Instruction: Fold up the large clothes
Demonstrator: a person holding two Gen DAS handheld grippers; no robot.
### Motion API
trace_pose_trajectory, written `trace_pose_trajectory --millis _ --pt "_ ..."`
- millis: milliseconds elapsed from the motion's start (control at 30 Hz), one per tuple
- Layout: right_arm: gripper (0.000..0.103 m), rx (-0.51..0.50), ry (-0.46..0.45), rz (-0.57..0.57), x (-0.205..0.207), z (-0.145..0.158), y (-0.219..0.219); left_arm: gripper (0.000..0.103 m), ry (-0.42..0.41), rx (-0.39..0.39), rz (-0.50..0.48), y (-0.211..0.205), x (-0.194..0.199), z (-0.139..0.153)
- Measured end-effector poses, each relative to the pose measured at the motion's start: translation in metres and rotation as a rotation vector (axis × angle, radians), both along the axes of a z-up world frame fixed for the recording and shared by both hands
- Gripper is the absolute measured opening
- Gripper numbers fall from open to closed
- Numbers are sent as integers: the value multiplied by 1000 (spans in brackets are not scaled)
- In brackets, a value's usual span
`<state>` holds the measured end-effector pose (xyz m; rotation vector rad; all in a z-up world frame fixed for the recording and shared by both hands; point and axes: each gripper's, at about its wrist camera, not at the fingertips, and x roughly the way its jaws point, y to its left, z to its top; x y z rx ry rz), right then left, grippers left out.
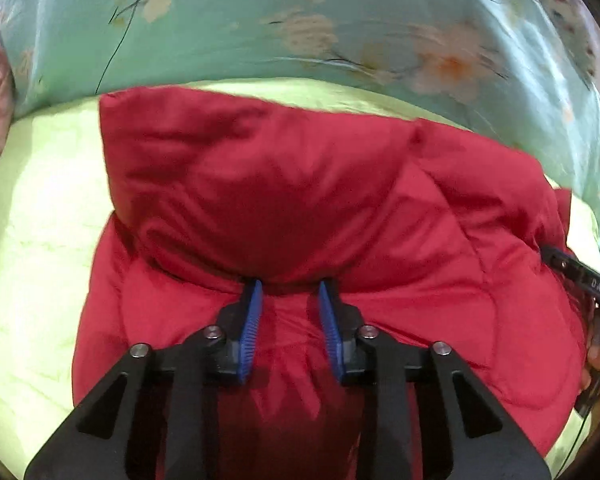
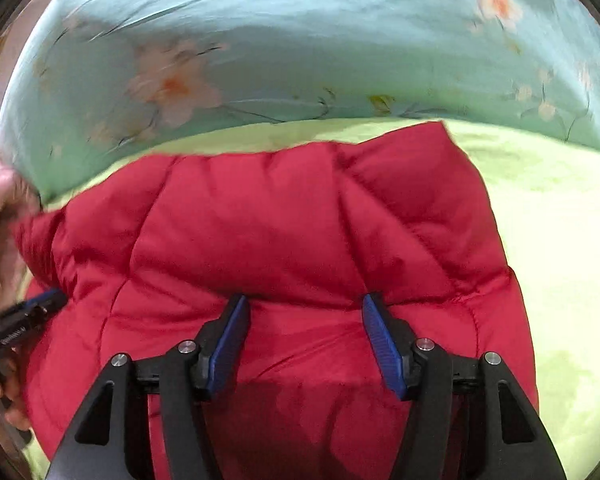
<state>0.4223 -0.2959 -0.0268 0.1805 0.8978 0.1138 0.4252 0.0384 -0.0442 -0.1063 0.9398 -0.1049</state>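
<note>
A lime-green bed sheet (image 1: 40,240) carries the folded red puffer jacket (image 1: 300,200); a floral teal quilt (image 1: 300,20) borders beyond it. Left tongs (image 1: 290,292) and right tongs (image 2: 304,304) stand apart, tips against the jacket's fold.

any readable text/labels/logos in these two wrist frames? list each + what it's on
"DAS": white letters on the black body of the right gripper, at the right edge of the left wrist view.
White print on the left gripper body, at the left edge of the right wrist view: too blurred to read.
Red jacket and floral bedding: no text.
</note>
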Motion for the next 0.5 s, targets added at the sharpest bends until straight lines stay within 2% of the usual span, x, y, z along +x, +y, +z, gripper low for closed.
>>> trace_pose_trajectory --millis 167,333,500 --pt "61 45 0 -3 19 -14 -7 27 -3 -2 41 4 13 -13" --pt "62 150 -9 2 18 -21 -30 26 -11 -70 42 15 9 -19" --pt "62 154 -20 -5 15 -19 -29 26 -12 -92 44 26 6 -24"
